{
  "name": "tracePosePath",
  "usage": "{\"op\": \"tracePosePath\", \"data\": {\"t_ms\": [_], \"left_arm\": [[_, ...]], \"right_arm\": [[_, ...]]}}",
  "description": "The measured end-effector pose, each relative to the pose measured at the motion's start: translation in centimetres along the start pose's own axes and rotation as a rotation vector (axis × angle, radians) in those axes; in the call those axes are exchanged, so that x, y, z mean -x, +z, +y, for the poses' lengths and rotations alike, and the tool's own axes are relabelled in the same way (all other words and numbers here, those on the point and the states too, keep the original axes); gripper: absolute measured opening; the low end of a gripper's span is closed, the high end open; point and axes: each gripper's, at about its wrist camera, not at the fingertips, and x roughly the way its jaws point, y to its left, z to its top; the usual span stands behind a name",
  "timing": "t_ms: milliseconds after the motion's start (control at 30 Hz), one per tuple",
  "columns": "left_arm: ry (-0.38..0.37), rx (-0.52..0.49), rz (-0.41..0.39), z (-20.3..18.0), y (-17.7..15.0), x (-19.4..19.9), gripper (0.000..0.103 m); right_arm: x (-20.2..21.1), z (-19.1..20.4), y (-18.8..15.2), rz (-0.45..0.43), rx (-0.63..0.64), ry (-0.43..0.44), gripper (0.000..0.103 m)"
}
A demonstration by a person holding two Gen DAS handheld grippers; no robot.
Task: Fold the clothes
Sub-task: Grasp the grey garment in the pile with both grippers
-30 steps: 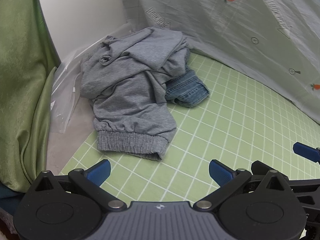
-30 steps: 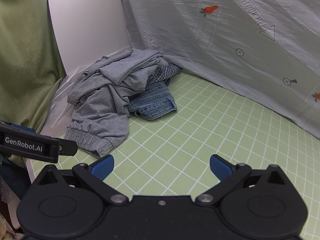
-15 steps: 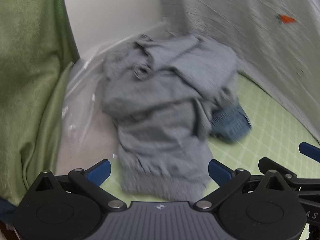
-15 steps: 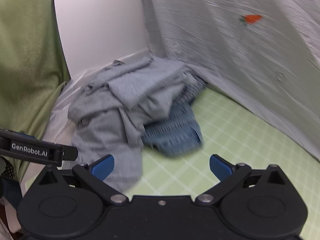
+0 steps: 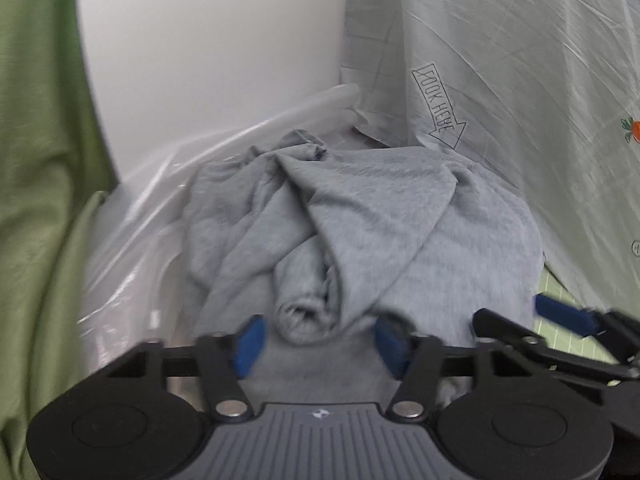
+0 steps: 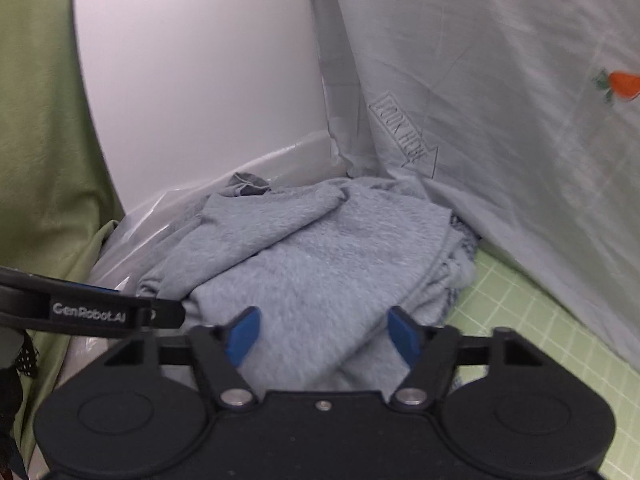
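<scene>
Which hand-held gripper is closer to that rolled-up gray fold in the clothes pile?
Left. The left hand-held gripper is open right in front of the rolled gray fold; the right hand-held gripper is open off to its right, over flatter cloth.

Crumpled grey clothes (image 5: 372, 216) heaped in corner.

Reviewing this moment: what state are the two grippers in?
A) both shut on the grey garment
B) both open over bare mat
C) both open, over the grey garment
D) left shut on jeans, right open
C: the left gripper and right gripper each show blue fingers spread apart over the grey garment, gripping nothing.
</scene>
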Motion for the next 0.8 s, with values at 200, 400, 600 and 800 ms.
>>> {"op": "tracePosePath", "data": {"t_ms": [200, 400, 600, 800], "left_arm": [[0.008, -0.019, -0.045, -0.8, -0.3, -0.2, 0.013], [-0.004, 0.013, -0.125, -1.8, -1.5, 3.3, 0.010], [-0.092, -0.056, -0.145, -5.9, -5.0, 7.9, 0.010], [-0.208, -0.153, -0.113, -11.1, -9.7, 11.6, 0.010]], "right_arm": [[-0.8, -0.3, -0.4, -0.010, 0.035, 0.012, 0.005], [2.8, -0.5, -1.7, -0.112, 0.054, -0.001, 0.003], [8.7, -1.4, -4.6, -0.196, 0.032, -0.073, 0.003], [15.3, -5.7, -10.6, -0.180, -0.094, -0.198, 0.003]]}}
